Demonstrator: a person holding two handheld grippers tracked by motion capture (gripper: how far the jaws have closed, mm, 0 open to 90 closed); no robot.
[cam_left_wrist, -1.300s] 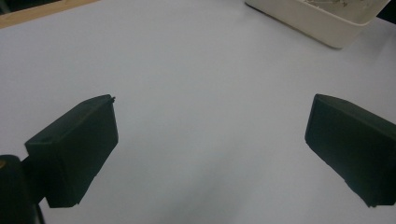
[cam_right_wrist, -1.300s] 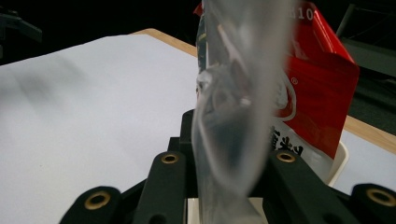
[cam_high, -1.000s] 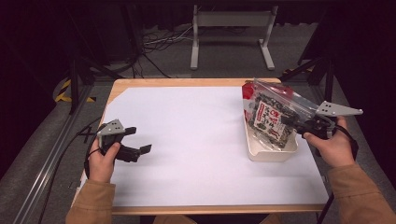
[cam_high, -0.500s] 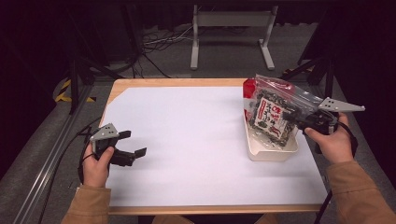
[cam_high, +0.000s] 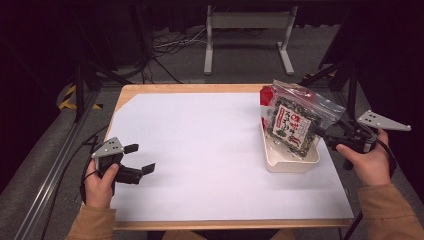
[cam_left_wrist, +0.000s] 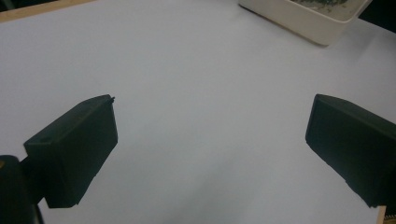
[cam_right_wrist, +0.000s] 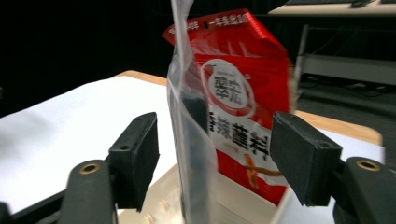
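Right hand-held gripper (cam_right_wrist: 212, 163): jaws standing wide, having just been opening, clear snack pouch (cam_high: 295, 120) between them but unpressed. Pouch is leaning upright in the white tray (cam_high: 290, 162) at the desk's (cam_high: 200, 130) right side, beside a red packet (cam_right_wrist: 238, 93). Left hand-held gripper (cam_left_wrist: 210, 149): gaping, holding nothing. Step judged: releasing; next, backing away without toppling the pouch.

Tan sleeves (cam_high: 387, 212); black left gripper (cam_high: 139, 159) and right gripper (cam_high: 320, 131), grey three-cornered top plates, brass-ringed screws, black cables.
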